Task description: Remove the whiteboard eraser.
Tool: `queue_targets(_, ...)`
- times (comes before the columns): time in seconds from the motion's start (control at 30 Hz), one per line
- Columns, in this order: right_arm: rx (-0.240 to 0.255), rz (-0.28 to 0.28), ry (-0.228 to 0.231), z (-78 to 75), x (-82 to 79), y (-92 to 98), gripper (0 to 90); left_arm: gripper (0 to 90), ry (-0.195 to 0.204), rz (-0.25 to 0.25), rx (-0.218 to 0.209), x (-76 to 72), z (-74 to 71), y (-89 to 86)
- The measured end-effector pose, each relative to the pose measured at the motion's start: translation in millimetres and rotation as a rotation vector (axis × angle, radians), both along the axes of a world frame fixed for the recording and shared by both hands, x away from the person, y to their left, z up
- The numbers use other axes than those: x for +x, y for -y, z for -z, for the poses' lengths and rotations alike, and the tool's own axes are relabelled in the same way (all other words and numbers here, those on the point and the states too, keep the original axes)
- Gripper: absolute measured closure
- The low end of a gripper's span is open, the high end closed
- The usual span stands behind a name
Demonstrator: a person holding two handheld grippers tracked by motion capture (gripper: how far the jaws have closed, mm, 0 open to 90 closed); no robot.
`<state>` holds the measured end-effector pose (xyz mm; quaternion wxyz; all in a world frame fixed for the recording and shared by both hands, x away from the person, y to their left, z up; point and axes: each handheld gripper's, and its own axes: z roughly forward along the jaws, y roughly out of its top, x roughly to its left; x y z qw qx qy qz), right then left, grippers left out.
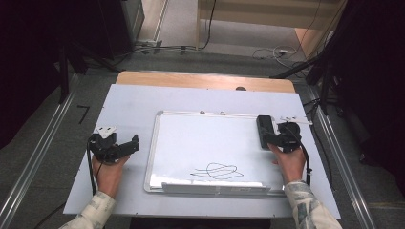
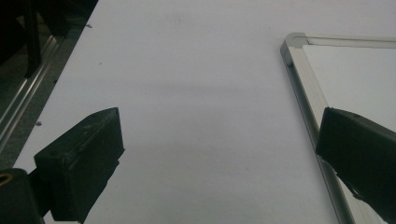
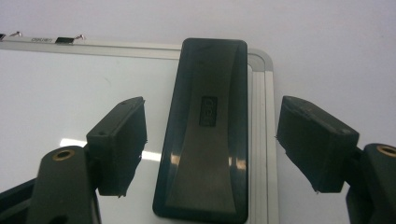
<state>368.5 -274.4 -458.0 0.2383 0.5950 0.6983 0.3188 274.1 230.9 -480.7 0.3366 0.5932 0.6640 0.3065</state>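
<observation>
A whiteboard [image 1: 210, 143] with a silver frame lies flat on the pale table cover, a black scribble [image 1: 217, 171] drawn near its front edge. A black eraser [image 1: 265, 130] rests on the board's far right corner; in the right gripper view the eraser [image 3: 210, 126] lies lengthwise between the jaws. My right gripper [image 1: 272, 138] hovers over it, jaws wide apart and not touching its sides. My left gripper [image 1: 130, 144] is held over bare table left of the board, open with nothing between its jaws. The board's corner [image 2: 299, 56] shows in the left gripper view.
The board's pen tray [image 1: 215, 188] runs along its front edge. Two small clips [image 3: 70, 39] sit on the board's far frame. A wooden strip [image 1: 205, 80] edges the table's far side. Metal rails [image 1: 38, 157] and cables [image 1: 267, 52] line the floor around the table.
</observation>
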Motion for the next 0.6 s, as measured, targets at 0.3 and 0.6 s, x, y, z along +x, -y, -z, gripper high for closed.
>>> queue_targets(0.3, -0.019, 0.025, -0.013, 4.9, 27.9, -13.0, 23.0, 1.6, -0.001, 0.001, -0.001, -0.1, 0.7, -1.2)
queue_targets(0.6, -0.035, 0.054, -0.064, 17.3, 43.5, -16.4, 27.7, 1.7, -0.009, 0.007, 0.002, -0.4, 1.3, -0.8)
